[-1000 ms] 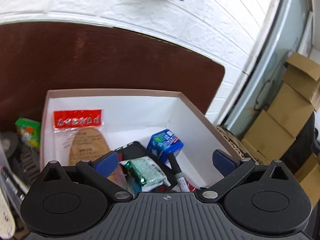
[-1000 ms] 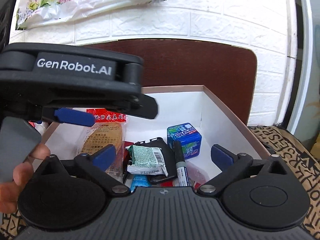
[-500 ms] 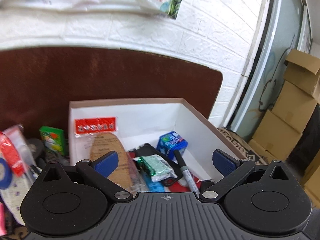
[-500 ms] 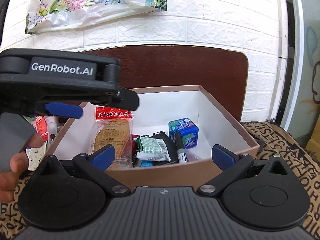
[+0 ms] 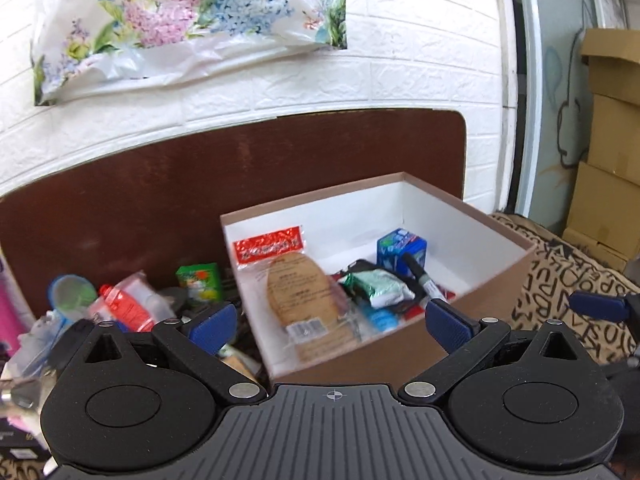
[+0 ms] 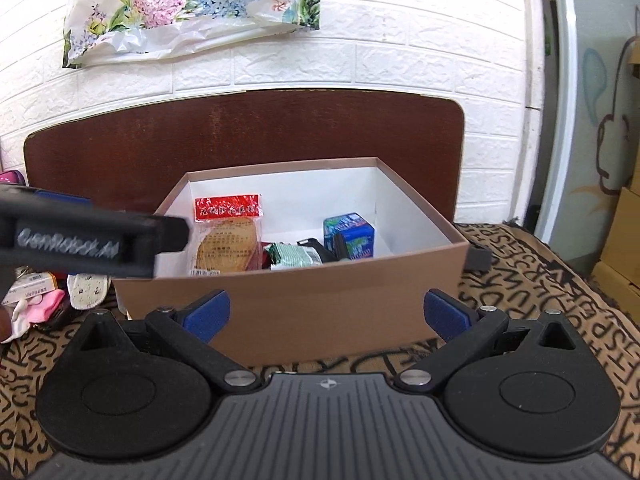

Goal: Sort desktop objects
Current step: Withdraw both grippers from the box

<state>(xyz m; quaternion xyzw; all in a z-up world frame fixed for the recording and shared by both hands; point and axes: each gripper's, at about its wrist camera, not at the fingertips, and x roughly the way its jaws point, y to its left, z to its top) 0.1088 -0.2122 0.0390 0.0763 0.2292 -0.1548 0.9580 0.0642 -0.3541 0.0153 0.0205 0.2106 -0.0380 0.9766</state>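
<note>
The cardboard box (image 6: 320, 296) stands on the letter-patterned cloth (image 6: 540, 280) against a dark brown board (image 6: 280, 128). Inside lie a packaged flat cake with a red label (image 6: 226, 236), a green snack packet (image 6: 294, 258), a blue carton (image 6: 350, 234) and a black marker (image 5: 420, 276). Left of the box sits a heap of loose items: a green packet (image 5: 200, 280), a red-and-clear wrapper (image 5: 128, 304), and what may be pink socks (image 6: 36, 308), though blurred. The left gripper (image 5: 326, 322) hangs spread wide and empty over the box's near left corner. The right gripper (image 6: 326, 314), likewise spread and empty, faces the box's front wall.
</note>
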